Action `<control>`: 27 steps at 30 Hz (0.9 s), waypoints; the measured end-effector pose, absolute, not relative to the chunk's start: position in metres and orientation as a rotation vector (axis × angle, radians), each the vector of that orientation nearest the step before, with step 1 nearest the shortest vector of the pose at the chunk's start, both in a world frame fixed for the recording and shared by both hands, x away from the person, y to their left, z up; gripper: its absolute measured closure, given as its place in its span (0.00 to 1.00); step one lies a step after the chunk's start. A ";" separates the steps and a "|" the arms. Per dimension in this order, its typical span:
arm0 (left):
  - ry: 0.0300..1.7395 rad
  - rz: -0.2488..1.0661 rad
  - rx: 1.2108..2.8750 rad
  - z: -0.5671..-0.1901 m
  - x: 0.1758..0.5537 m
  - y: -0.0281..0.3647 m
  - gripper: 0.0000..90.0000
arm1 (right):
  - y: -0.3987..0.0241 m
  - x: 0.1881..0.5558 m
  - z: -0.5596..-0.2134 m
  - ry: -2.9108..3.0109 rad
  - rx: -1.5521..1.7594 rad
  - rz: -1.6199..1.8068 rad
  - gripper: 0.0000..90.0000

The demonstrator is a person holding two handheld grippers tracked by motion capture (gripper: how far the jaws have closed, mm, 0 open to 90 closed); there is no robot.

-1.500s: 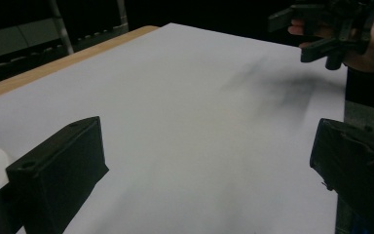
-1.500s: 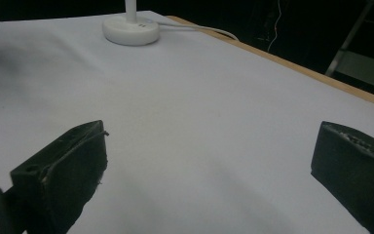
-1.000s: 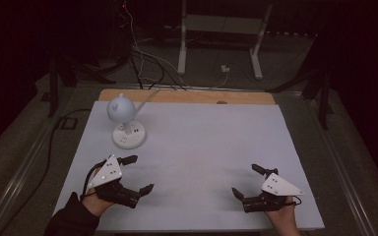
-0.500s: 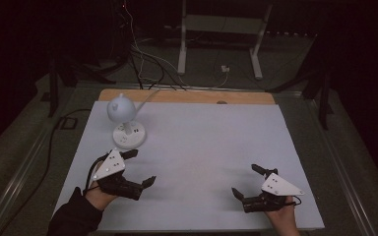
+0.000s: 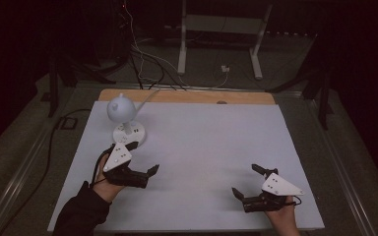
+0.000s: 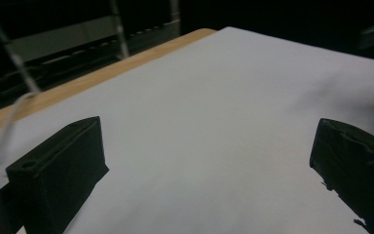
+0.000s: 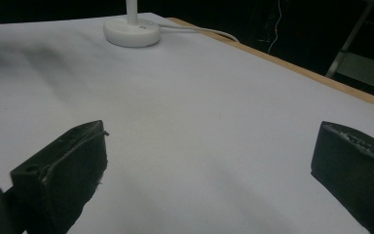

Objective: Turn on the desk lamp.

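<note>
The small white desk lamp with a round head (image 5: 124,118) stands at the white surface's (image 5: 211,142) far left. Left hand-held gripper (image 5: 140,162), jaws apart, sits just before it, probably to reach it; right hand-held gripper (image 5: 250,183), also spread, waits well apart.

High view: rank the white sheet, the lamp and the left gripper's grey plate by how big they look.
1. White sheet, by far the largest.
2. Lamp, counting globe head and round base.
3. Grey plate on the left gripper; it sits nearer the camera, yet looks smaller.
</note>
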State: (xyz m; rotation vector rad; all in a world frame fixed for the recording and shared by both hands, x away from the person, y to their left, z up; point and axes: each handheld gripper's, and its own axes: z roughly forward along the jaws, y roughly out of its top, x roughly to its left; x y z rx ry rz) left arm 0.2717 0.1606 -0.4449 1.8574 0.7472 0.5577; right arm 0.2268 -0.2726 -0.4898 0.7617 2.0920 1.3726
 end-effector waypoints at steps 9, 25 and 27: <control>0.854 0.620 1.843 -0.450 0.285 0.157 0.00 | -0.273 0.226 -0.489 2.091 0.754 1.375 0.00; 0.982 0.679 1.805 -0.462 0.308 0.157 0.00 | -0.273 0.226 -0.489 2.092 0.755 1.379 0.00; 0.999 0.679 1.807 -0.463 0.311 0.156 0.00 | -0.274 0.227 -0.489 2.091 0.759 1.381 0.00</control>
